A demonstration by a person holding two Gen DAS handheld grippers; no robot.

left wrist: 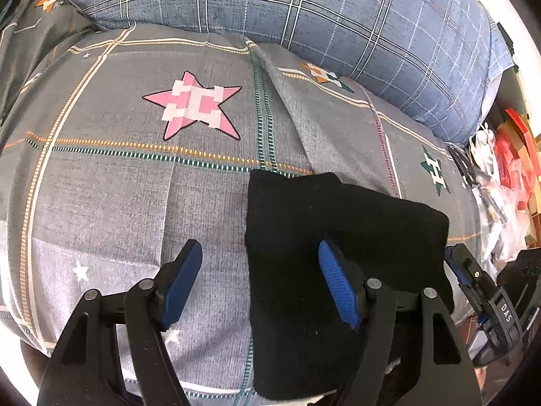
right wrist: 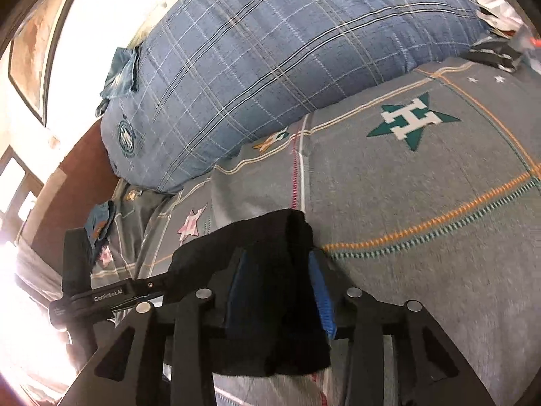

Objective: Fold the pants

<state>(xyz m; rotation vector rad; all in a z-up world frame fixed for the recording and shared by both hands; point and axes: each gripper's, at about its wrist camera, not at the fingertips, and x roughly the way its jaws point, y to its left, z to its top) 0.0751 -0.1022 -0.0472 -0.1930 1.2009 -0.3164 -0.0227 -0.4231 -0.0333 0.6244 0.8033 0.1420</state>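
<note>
The black pants (left wrist: 338,237) lie folded into a compact block on the grey patterned bedspread (left wrist: 118,186). My left gripper (left wrist: 260,270) is open over the block's left edge; its right finger rests above the black cloth and its left finger is over the bare bedspread. In the right wrist view the pants (right wrist: 257,247) sit bunched between the blue pads of my right gripper (right wrist: 277,277), which is closed on the fold's right end. The right gripper also shows at the block's right edge in the left wrist view (left wrist: 473,280).
A large blue plaid pillow (left wrist: 304,17) lies along the far side of the bed, also in the right wrist view (right wrist: 270,50). Plastic bags and red boxes (left wrist: 507,176) are piled off the bed's right edge. A pink star print (left wrist: 196,105) marks the bedspread.
</note>
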